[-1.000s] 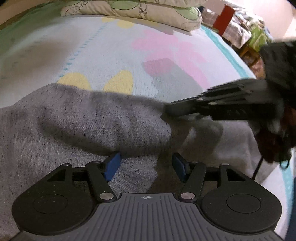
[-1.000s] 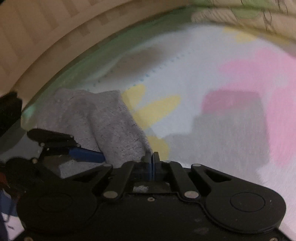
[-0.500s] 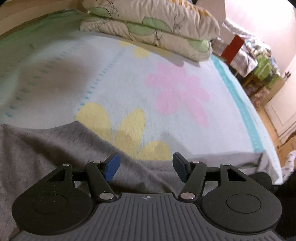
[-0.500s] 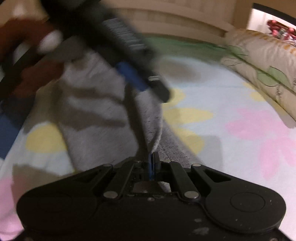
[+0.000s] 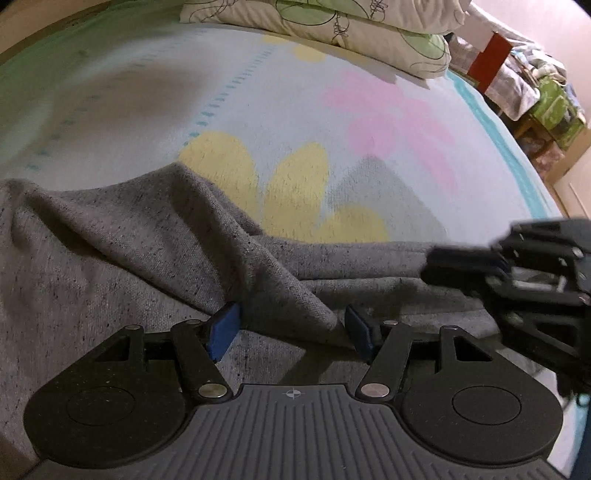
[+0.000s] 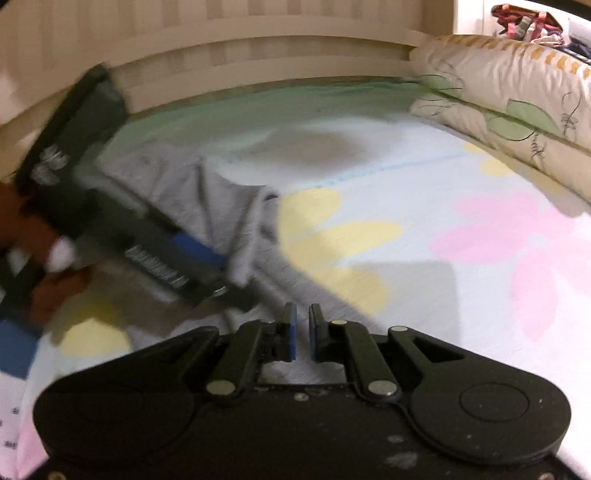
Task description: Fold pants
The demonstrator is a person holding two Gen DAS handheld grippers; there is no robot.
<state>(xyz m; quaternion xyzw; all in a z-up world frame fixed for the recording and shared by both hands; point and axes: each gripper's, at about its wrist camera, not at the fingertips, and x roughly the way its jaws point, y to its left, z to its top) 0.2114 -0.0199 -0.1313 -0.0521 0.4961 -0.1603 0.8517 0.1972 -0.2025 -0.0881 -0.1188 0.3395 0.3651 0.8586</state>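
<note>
Left wrist view: my left gripper [image 5: 291, 328] stands wide, its blue pads [image 5: 223, 326] on either side of a raised ridge of the grey pants [image 5: 155, 258], not closed on it. The pants fill the lower left and centre of the frame, spread over the flowered bedsheet [image 5: 258, 96]. My right gripper [image 5: 517, 266] shows blurred at the right edge, over the pants' far edge. Pillows [image 5: 351, 26] lie along the top.

In the right wrist view, my right gripper [image 6: 300, 332] has its jaws narrowly apart with nothing between them, the sheet [image 6: 461, 206] beyond. The pants [image 6: 192, 195] lie at centre left, and my left gripper [image 6: 192, 258] crosses them, blurred. Pillows [image 6: 517, 103] sit in the upper right.
</note>
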